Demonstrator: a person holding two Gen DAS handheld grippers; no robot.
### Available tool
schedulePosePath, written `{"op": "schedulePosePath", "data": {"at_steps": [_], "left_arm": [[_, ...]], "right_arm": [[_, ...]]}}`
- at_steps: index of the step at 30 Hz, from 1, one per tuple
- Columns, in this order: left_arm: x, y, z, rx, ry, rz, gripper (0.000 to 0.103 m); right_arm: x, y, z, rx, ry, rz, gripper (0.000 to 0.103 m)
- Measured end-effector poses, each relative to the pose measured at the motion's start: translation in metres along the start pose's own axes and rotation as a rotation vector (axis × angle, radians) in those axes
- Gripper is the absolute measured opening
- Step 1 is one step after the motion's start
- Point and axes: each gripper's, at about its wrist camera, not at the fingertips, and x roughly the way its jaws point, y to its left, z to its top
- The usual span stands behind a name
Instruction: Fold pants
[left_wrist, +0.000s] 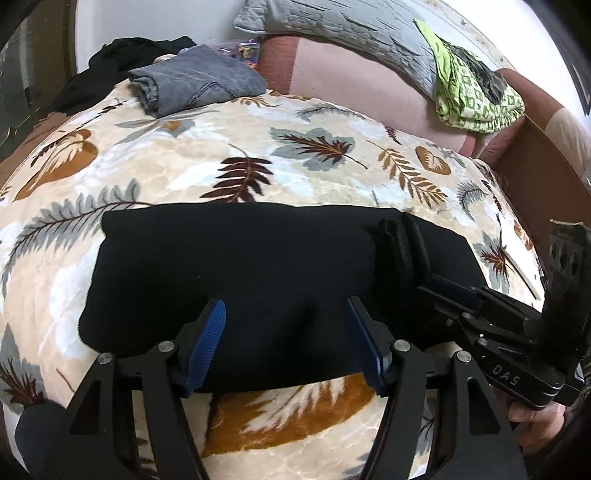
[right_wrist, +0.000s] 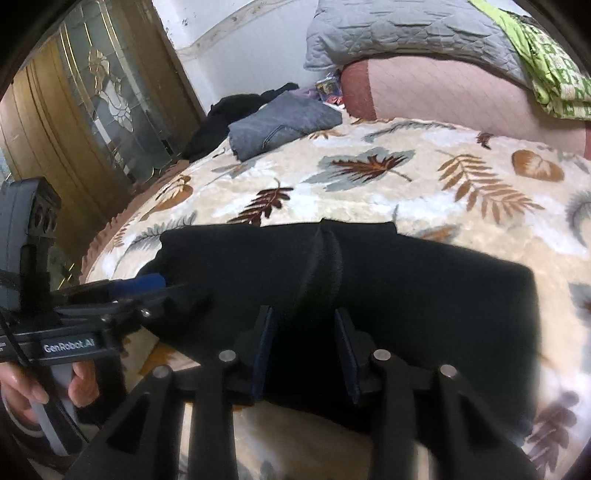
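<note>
Black pants (left_wrist: 240, 266) lie folded into a wide rectangle on the leaf-patterned blanket (left_wrist: 258, 155), with a thick ribbed band standing up right of centre. My left gripper (left_wrist: 286, 325) is over their near edge, its blue pads well apart, with flat cloth under them and nothing pinched. From the right wrist view the same pants (right_wrist: 424, 295) fill the middle. My right gripper (right_wrist: 304, 332) straddles the cloth just below the ribbed band, its jaws narrower but apart. Each gripper appears in the other's view, the right gripper (left_wrist: 447, 291) at the pants' right end and the left gripper (right_wrist: 147, 291) at their left end.
Folded grey jeans (left_wrist: 195, 77) and a black garment (left_wrist: 122, 55) sit at the far left of the bed. A pink bolster (left_wrist: 351, 81), a grey quilted pillow (left_wrist: 332, 22) and a green patterned cloth (left_wrist: 472, 92) line the back. A wooden door with glass (right_wrist: 103, 92) stands left.
</note>
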Motion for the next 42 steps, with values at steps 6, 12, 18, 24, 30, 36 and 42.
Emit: {"op": "schedulePosePath", "data": {"at_steps": [6, 12, 18, 24, 30, 36, 42], "left_arm": [[-0.006, 0.015, -0.006, -0.037, -0.007, 0.013, 0.071], [-0.014, 0.034, -0.014, -0.112, -0.018, -0.02, 0.071], [-0.029, 0.06, -0.026, -0.217, -0.042, -0.069, 0.08], [-0.028, 0.095, -0.038, -0.375, -0.047, -0.083, 0.083], [-0.018, 0.102, -0.039, -0.407, -0.036, -0.048, 0.083], [-0.008, 0.106, -0.04, -0.42, -0.017, -0.043, 0.083], [-0.005, 0.109, -0.034, -0.428, -0.031, -0.05, 0.083]], "right_arm": [[0.0, 0.002, 0.001, 0.006, -0.003, 0.0, 0.039], [-0.006, 0.012, 0.008, -0.019, -0.022, 0.018, 0.043], [-0.001, 0.022, 0.014, -0.06, -0.017, 0.041, 0.048], [0.015, 0.037, 0.031, -0.09, 0.003, 0.084, 0.049], [0.035, 0.061, 0.052, -0.169, 0.032, 0.119, 0.058], [0.056, 0.086, 0.066, -0.248, 0.058, 0.13, 0.061], [0.082, 0.105, 0.08, -0.282, 0.088, 0.159, 0.067]]}}
